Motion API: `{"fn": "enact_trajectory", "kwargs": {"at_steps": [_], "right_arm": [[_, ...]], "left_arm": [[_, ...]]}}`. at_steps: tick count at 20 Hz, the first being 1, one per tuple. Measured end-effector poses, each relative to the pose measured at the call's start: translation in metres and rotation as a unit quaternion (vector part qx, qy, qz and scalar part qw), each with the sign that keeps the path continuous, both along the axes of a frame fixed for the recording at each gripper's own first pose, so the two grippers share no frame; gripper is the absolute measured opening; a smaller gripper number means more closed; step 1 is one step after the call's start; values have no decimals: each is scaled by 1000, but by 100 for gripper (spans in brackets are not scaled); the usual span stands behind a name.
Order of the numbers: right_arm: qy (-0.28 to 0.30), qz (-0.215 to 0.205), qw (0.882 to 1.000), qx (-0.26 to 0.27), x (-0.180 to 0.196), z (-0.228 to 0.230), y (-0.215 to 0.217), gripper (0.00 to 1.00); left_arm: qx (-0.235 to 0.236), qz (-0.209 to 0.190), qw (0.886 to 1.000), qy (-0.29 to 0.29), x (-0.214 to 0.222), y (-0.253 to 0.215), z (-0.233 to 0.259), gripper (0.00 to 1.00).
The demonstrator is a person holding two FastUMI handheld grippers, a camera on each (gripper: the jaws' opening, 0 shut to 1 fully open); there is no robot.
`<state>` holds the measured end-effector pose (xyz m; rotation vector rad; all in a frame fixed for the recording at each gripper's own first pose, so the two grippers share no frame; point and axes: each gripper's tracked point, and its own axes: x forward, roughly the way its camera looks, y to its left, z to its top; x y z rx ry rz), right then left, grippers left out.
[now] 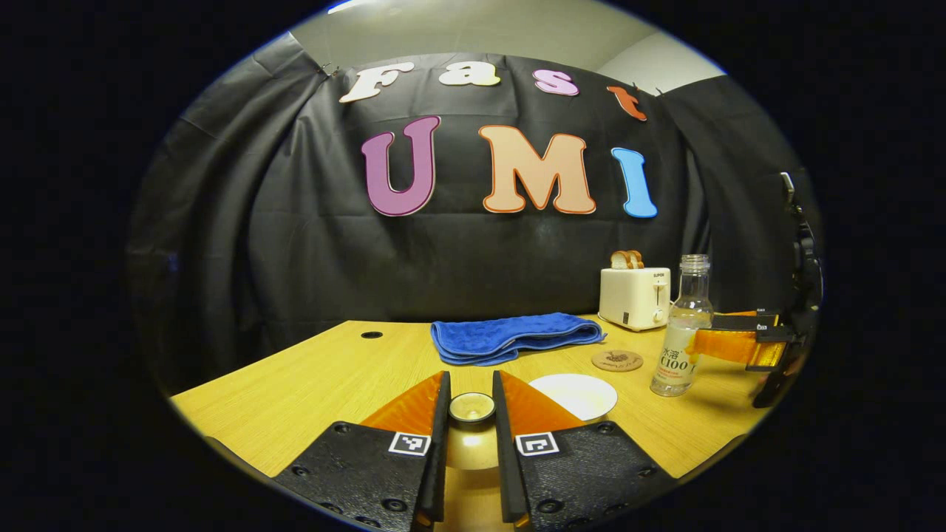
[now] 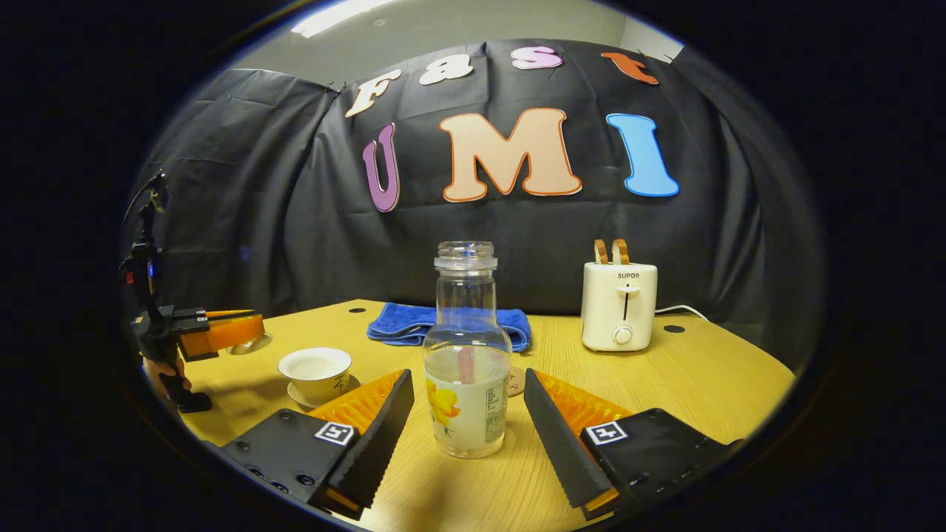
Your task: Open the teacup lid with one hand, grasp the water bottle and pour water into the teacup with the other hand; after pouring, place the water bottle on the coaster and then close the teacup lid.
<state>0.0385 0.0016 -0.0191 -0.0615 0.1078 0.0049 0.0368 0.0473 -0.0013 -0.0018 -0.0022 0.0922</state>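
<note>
Left gripper view
- Left gripper (image 1: 471, 386): clenched on the knob of the rounded beige ceramic teacup lid (image 1: 473, 447); the two fingers are seen pressed on either side of the knob, and the lid is carried off the cup.
- Teacup (image 1: 573, 395): a white round cup, uncovered, seen just beside the held lid, on the side toward the clear glass water bottle (image 1: 684, 332).
- Water bottle: upright on the wooden table (image 1: 295, 399), uncapped, partly filled.
- Right gripper (image 1: 720, 334): seen at the far side of the bottle, level with its body.
- Coaster (image 1: 617, 360): a round brown disc, between the bottle and the teacup, unoccupied.

Right gripper view
- Right gripper (image 2: 467, 377): spread wide; nothing is held and no finger is touching the glass.
- Bottle (image 2: 465, 325): directly ahead, between the two fingers, its long axis vertical, a gap left on each side.
- Teacup (image 2: 316, 369): to the left of the bottle, on its saucer, lid off.
- Left gripper (image 2: 236, 329): further left of the bottle, beyond the cup, raised with the lid.
- Judgement: the right gripper is the nearer one to the bottle; the jaws only need to be closed on its body before lifting and pouring.
</note>
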Motion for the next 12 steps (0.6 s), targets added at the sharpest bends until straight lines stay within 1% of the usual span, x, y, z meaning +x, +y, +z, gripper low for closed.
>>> {"fn": "enact_trajectory", "kwargs": {"at_steps": [1, 2, 11, 12], "right_arm": [[7, -1, 1000, -2, 4, -3, 0, 94], [13, -3, 1000, -4, 7, -4, 0, 96], [61, -35, 997, -30, 29, -21, -1, 97], [60, -36, 997, -35, 30, -20, -1, 92]], "left_arm": [[3, 1, 1000, 1, -1, 1, 0, 27], [2, 3, 1000, -1, -2, 2, 0, 27], [2, 5, 1000, -1, -8, 15, 1, 27], [1, 6, 1000, -1, -9, 17, 1, 27]]}}
